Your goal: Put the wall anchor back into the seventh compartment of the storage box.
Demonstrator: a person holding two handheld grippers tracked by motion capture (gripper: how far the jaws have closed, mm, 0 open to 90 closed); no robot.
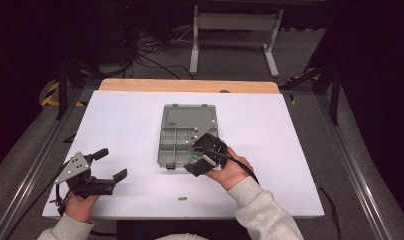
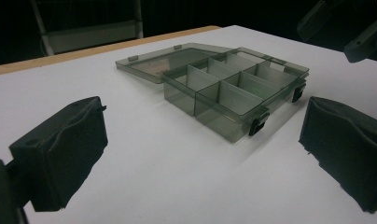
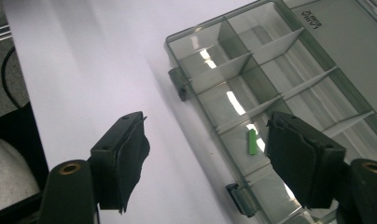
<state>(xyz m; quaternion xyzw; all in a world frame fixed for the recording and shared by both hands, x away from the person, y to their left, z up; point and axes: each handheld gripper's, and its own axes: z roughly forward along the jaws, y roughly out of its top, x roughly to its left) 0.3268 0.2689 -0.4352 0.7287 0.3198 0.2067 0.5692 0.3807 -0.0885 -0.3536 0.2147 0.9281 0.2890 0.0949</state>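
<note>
While partly behind tongs point(image 3: 205, 158), green piece point(image 3: 252, 141)

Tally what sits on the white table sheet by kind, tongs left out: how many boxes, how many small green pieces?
Compartment box, lid open: 1
Green piece in the box: 1
Green piece loose on the sheet: 1
Total: 3

Compartment box point(image 1: 182, 140): translucent smoky grey-green, black latches point(image 2: 258, 125). Small piece point(image 3: 252, 141) in one compartment: bright green; a second piece point(image 1: 182, 199) on the table sheet point(image 1: 125, 125), also green. Sheet: plain white. Table edge point(image 1: 190, 85): pale wood. Gripper pads point(image 2: 65, 149): black.
</note>
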